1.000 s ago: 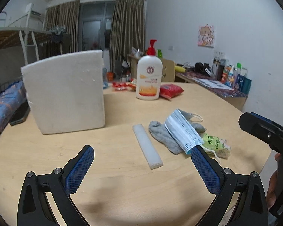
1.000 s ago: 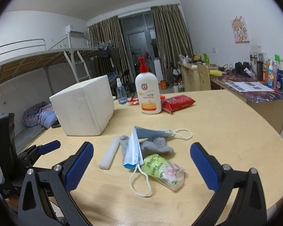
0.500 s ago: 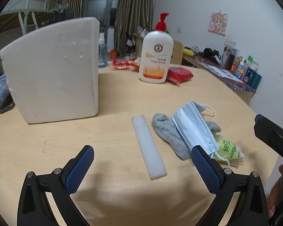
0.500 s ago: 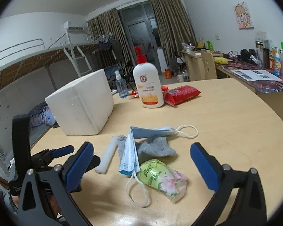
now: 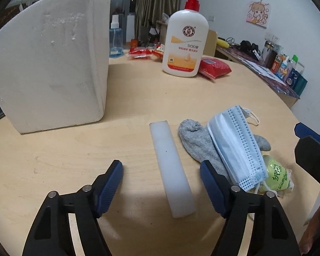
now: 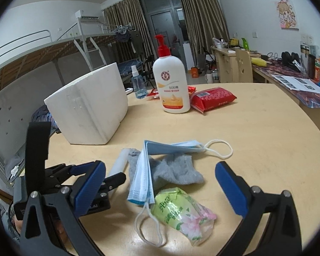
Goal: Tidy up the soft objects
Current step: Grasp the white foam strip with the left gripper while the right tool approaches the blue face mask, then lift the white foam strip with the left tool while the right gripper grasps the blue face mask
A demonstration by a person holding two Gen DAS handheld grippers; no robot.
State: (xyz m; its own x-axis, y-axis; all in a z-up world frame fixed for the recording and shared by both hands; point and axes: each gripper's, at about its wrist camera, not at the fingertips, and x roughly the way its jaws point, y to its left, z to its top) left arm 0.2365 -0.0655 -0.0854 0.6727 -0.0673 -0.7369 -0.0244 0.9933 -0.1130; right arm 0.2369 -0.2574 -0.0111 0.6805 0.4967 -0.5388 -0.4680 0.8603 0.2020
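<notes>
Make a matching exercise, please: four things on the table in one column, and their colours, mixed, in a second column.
Things:
1. sock
2. face mask
3. tissue pack
4. foam strip

Colours:
a. light blue
b. white
c. grey
d. green with pink flowers

Pairs: 1-c, 2-a, 3-d, 4-b

Mask (image 5: 234, 147) on sock (image 5: 199, 143) (bar (image 5: 170, 166) left).

Both hand-held grippers, left gripper (image 5: 161, 183) and right gripper (image 6: 160, 183), share black angular frames, silver round screw heads and ribbed blue pads (image 6: 229, 188) lining the jaws, with bare skin visible at frame edge.
</notes>
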